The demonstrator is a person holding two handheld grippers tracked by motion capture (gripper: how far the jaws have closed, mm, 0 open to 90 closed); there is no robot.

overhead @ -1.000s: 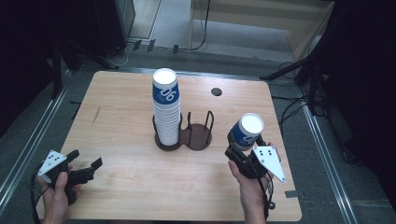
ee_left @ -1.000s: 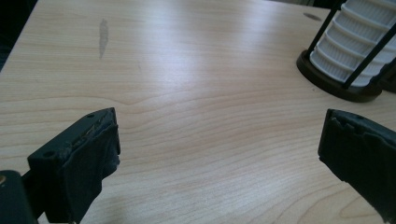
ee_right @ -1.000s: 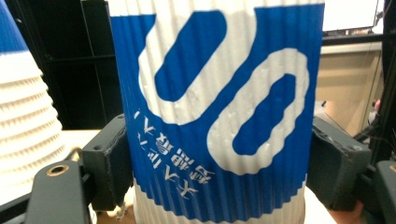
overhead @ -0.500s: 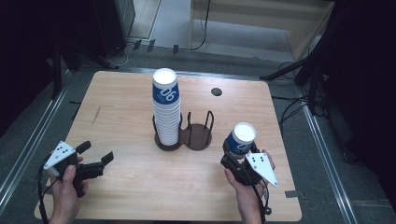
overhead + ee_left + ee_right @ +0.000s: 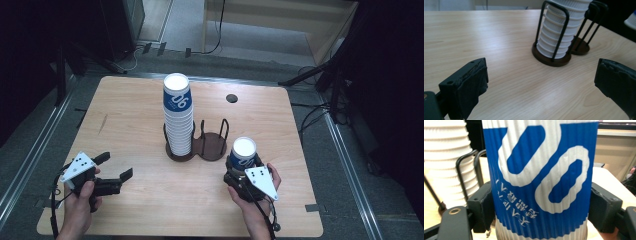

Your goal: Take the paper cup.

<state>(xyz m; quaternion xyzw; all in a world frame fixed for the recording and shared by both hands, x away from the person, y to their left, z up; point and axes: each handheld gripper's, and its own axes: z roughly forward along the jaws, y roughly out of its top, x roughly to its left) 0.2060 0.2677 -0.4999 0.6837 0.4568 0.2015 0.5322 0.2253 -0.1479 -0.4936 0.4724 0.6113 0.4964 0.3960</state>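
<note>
A tall stack of upside-down white and blue paper cups (image 5: 178, 116) stands in the left ring of a dark two-ring wire holder (image 5: 216, 145); the right ring holds nothing. My right gripper (image 5: 240, 167) is shut on a single upside-down blue and white cup (image 5: 244, 153) (image 5: 541, 177), low over the table just right of the holder. Both jaws press the cup's ribbed sides in the right gripper view. My left gripper (image 5: 117, 167) (image 5: 541, 85) stands open at the table's front left, nothing between its jaws. In its view the cup stack (image 5: 564, 30) lies ahead.
The wooden table (image 5: 125, 110) has a small dark round hole (image 5: 231, 98) at the back right. Metal rails and cables run along the floor on both sides. A person's hands hold both grippers near the front edge.
My right gripper has come down and slightly left with the cup, closer to the table. My left gripper has shifted right and risen a little, still open.
</note>
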